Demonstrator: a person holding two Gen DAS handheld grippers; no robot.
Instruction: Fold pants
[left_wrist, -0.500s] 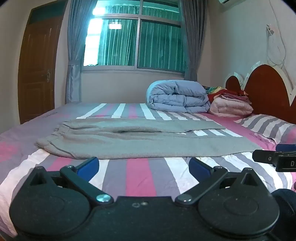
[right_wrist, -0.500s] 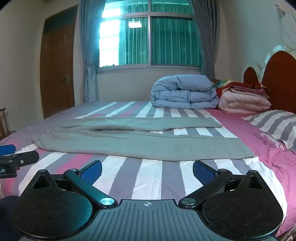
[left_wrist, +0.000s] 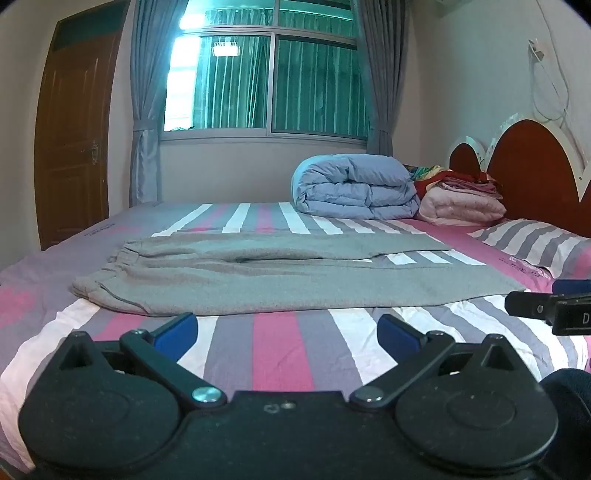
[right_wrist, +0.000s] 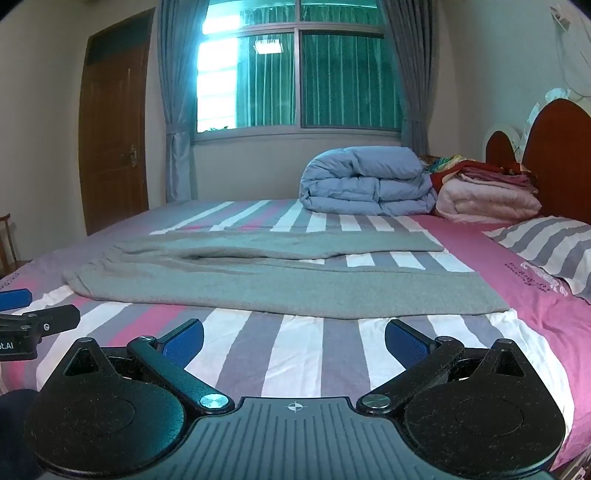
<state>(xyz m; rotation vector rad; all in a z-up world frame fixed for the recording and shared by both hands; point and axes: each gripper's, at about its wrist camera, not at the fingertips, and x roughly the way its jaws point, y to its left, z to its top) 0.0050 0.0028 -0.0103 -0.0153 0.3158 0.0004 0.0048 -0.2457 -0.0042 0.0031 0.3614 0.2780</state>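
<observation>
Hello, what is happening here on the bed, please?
A person holds two grippers over a striped bed. Grey pants lie spread flat across it, not yet folded. The left gripper and the right gripper are both open and empty, short of the pants' near edge, touching nothing.

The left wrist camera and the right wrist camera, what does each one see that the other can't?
Only the left view shows the right gripper poking in from the side. Only the right view shows a chair by the door, and the left gripper at its edge. Both show the grey pants flat on the striped bed, the blue duvet, a pillow and the window.
</observation>
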